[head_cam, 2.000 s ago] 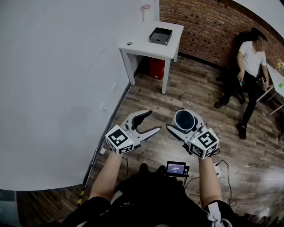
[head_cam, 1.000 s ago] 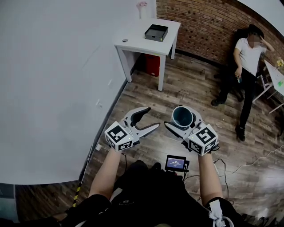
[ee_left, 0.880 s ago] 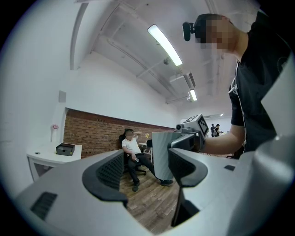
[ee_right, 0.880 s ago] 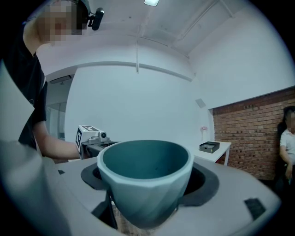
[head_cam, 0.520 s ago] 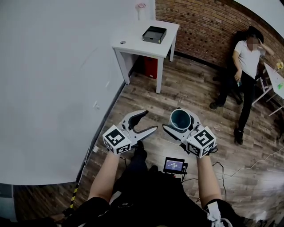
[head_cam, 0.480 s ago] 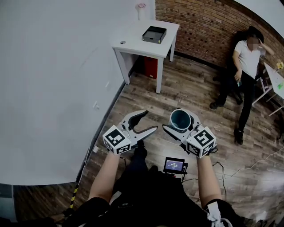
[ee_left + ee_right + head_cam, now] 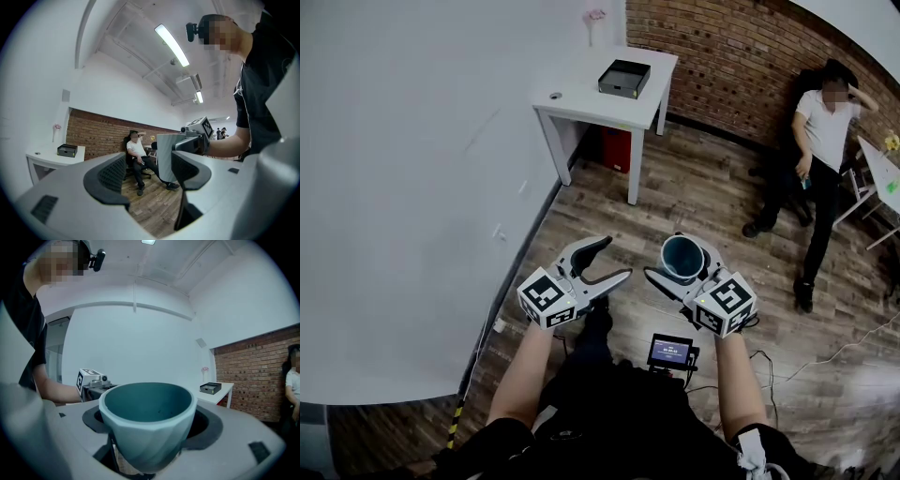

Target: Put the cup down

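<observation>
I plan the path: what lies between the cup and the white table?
Only bare wooden floor lies between the cup and the white table, as the head view shows.

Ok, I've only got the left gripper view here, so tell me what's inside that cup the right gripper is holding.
Observer: Nothing that I can see. In the right gripper view the cup is upright, teal inside, and looks empty.
Operator: Check what's under it.
Observer: In the head view the right gripper holds it in the air over wooden floor, with no surface beneath it.
Operator: Find me a spot to set it down.
Observer: The white table stands farther ahead, not under the cup. Its top is mostly bare around a black box.
</observation>
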A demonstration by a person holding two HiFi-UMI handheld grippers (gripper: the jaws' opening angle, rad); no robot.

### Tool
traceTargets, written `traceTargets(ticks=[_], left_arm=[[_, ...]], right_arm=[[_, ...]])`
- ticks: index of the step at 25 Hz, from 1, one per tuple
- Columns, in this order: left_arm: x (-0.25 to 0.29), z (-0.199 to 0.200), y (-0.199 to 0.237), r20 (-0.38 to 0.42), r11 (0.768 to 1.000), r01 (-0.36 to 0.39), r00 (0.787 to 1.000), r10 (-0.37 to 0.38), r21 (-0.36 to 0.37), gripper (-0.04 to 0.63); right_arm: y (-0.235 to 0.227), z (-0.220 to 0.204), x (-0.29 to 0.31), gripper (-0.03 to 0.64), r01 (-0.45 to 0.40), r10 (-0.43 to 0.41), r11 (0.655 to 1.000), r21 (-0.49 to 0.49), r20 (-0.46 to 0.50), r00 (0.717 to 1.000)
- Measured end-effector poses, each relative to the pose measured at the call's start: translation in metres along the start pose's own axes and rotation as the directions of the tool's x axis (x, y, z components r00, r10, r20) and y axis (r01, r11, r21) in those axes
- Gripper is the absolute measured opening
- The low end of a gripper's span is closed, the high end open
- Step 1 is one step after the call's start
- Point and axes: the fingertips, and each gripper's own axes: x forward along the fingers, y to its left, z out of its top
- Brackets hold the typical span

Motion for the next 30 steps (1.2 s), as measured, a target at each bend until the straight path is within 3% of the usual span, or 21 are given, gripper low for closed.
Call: traceTargets(ticks=[10,30], left_arm=[[0.022,-0.002,0.075,-0.009,1.000,0.021,1.000,-0.022,-0.018,0.298],[0.065,0.010,0.277,-0.031,0.998,0.055,0.998,-0.057,-0.039,0.298]], right_arm=[[-0.053,0.006,0.055,0.411,0.024,-0.023,1.000,0.016,-0.017,1.000],[-0.176,0.044,0.206,0.411,0.116,-0.113,0.992,0.048,-0.053,0.992]])
